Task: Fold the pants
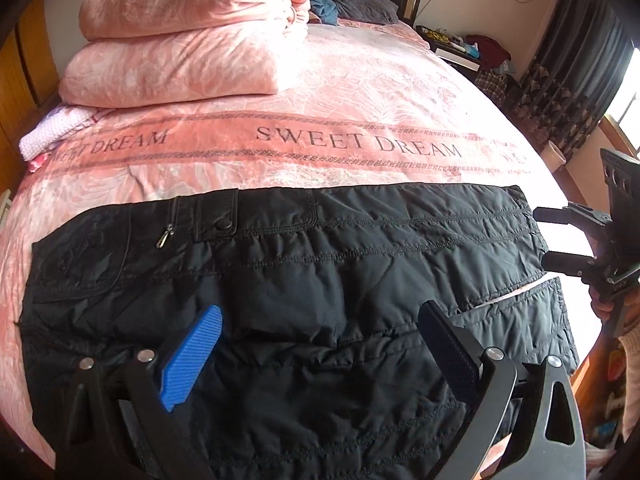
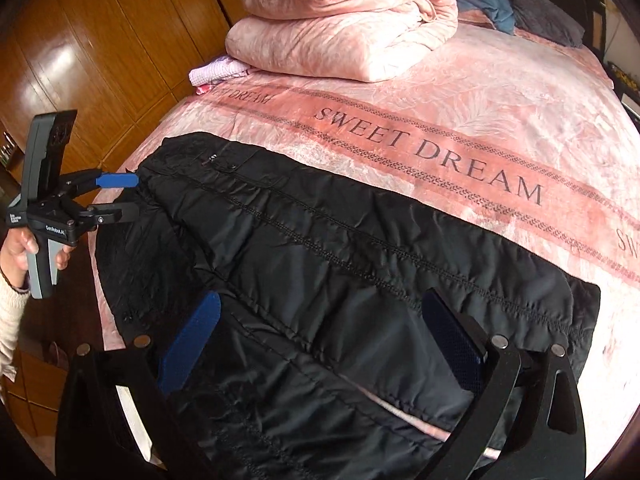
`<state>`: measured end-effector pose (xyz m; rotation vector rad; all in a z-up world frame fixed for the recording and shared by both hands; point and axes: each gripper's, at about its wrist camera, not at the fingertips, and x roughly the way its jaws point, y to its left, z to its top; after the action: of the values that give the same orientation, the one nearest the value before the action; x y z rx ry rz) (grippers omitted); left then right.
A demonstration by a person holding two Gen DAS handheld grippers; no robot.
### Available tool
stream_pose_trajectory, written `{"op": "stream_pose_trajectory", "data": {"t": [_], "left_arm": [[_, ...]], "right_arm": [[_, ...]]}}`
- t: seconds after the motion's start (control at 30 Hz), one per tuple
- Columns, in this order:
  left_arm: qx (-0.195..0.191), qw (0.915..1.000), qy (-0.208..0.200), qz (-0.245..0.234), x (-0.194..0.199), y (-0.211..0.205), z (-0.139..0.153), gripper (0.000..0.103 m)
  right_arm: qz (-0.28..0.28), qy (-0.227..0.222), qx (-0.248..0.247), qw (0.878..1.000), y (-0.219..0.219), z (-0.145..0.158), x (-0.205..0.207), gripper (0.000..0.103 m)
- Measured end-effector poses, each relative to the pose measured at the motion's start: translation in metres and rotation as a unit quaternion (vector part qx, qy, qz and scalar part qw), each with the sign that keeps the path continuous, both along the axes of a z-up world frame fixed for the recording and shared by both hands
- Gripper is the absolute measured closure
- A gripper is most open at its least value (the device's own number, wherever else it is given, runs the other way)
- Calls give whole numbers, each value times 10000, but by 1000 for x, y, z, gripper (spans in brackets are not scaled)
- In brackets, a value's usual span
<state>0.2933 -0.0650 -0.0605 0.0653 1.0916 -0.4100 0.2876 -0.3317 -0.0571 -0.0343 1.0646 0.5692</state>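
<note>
Pants (image 1: 304,280) and quilt (image 1: 184,40) on bed (image 1: 360,92)

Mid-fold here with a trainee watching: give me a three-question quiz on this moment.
1. True or false: the black pants lie spread on the pink bedspread.
2. The left hand-held gripper is at which end of the pants? A) waistband B) leg cuffs
3. What words are printed on the bedspread's band?

Key: 1 true. 2 A; the right hand-held gripper is at the cuffs. 3 SWEET DREAM.

Black quilted pants (image 1: 304,280), flat across the pink bed, legs seemingly stacked.
</note>
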Motion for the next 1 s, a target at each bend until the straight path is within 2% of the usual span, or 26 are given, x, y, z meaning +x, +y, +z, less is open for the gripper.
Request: {"op": "stream_pose_trajectory", "data": {"t": [0.1,0.17,0.27,0.33,0.43,0.57,0.7,0.77,0.8,0.83,0.87,0.9,0.93,0.97,1.0], "left_arm": [[-42,9977,259,-628,54,-18,-28,4],[107,9953,330,-903,81,-27,-47,4],[317,9915,295,-1227,110,-36,-67,4],[188,9900,342,-1355,127,-37,-77,4],[22,9871,451,-1537,149,-38,-91,4],[164,9843,497,-1686,165,-38,-107,4],[152,9813,640,-1811,174,-27,-118,4],[175,9806,579,-1866,173,-24,-120,4],[168,9802,560,-1893,173,-23,-119,4],[137,9796,556,-1928,173,-22,-118,4],[111,9794,543,-1944,173,-22,-116,4],[74,9791,543,-1958,173,-21,-114,4],[44,9786,538,-1986,173,-21,-112,4],[54,9783,503,-2007,174,-22,-110,4],[70,9780,461,-2035,175,-22,-108,4]], "right_arm": [[602,241,-116,9978,2,-22,45,2],[905,499,-257,9943,6,-40,70,2],[1235,846,-629,9867,11,-69,102,2],[1394,841,-857,9829,15,-83,116,2],[1619,959,-915,9779,17,-99,131,2],[1672,1069,-1156,9733,11,-119,147,2],[1843,1064,-1011,9719,-1,-121,145,3],[1869,996,-1125,9708,-3,-120,140,5],[1872,929,-1215,9703,-4,-118,135,9],[1872,833,-1297,9702,-5,-115,131,23],[1896,780,-1274,9704,-8,-112,129,45],[1906,789,-1195,9712,-9,-108,125,57],[1904,851,-1106,9717,-13,-104,122,79],[1918,878,-996,9724,-16,-100,119,92],[1909,721,-1003,9738,-18,-95,112,92]]}}
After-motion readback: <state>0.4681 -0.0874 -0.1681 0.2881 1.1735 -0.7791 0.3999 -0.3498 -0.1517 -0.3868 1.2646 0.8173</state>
